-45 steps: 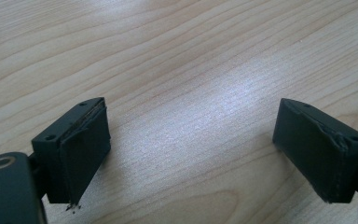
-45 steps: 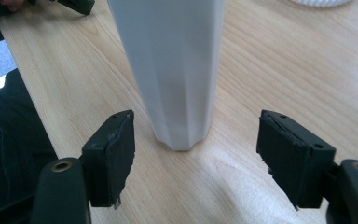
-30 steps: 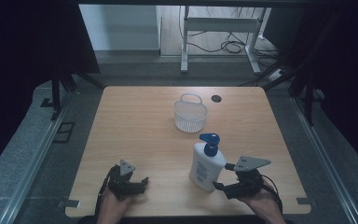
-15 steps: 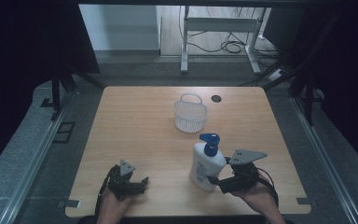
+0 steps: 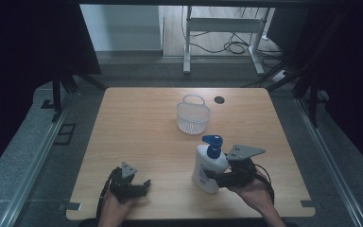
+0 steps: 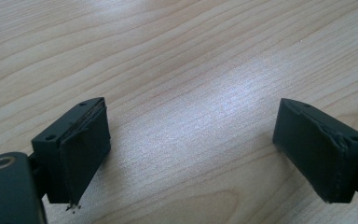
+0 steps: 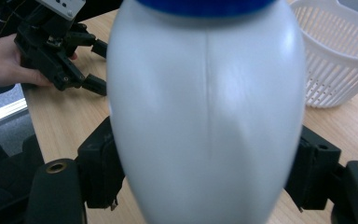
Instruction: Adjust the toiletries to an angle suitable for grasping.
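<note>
A white plastic pump bottle with a blue dispenser head stands upright in the lower right of the high view, on the pale wooden worktop, its long axis vertical and its blue spout pointing toward the upper left of the frame. The right tool clamps the bottle's body from the right, jaws pressed on both sides, held level by the person's hand. The left tool rests low at lower left, jaws spread wide over bare wood. A white plastic mesh basket sits above the bottle, well apart.
</note>
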`<state>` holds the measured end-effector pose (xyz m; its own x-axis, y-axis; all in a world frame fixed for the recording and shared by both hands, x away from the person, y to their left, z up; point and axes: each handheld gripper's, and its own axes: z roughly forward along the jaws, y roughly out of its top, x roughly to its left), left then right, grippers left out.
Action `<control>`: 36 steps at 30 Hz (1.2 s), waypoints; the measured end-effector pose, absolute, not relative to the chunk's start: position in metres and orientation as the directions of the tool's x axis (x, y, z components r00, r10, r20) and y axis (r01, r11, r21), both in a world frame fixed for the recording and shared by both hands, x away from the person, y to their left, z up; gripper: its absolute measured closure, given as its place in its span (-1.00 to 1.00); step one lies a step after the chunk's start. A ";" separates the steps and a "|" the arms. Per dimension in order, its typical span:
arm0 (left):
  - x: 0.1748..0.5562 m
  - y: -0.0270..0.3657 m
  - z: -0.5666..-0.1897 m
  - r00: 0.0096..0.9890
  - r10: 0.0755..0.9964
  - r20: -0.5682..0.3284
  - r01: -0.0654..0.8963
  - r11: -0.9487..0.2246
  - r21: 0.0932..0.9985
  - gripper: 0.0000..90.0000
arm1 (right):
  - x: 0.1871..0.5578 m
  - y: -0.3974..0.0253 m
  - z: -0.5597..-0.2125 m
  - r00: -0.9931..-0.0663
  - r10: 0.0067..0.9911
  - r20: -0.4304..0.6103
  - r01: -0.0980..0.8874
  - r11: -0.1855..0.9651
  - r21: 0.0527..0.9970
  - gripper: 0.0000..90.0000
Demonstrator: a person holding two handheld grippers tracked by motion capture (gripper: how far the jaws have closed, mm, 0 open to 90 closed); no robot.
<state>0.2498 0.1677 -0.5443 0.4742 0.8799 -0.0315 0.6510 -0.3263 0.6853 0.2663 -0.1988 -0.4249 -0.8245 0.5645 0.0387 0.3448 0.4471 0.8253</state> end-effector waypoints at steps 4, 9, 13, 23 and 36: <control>0.250 0.168 -0.544 0.474 0.880 -0.031 0.651 -0.326 0.685 -0.76 | 0.268 -0.197 -0.424 -0.826 0.563 0.035 0.340 0.447 0.827 -0.40; 0.250 0.168 -0.544 0.474 0.880 -0.031 0.651 -0.326 0.685 -0.76 | 0.269 -0.193 -0.424 -0.829 0.559 0.027 0.333 0.453 0.827 -0.34; 0.250 0.168 -0.544 0.474 0.880 -0.031 0.651 -0.326 0.685 -0.76 | 0.271 -0.191 -0.425 -0.831 0.556 0.026 0.332 0.457 0.825 -0.31; 0.250 0.168 -0.544 0.474 0.880 -0.031 0.651 -0.327 0.685 -0.76 | 0.273 -0.188 -0.427 -0.837 0.547 0.017 0.330 0.479 0.814 -0.21; 0.250 0.168 -0.544 0.474 0.880 -0.031 0.651 -0.326 0.685 -0.76 | 0.273 -0.189 -0.425 -0.836 0.549 0.005 0.330 0.495 0.804 -0.18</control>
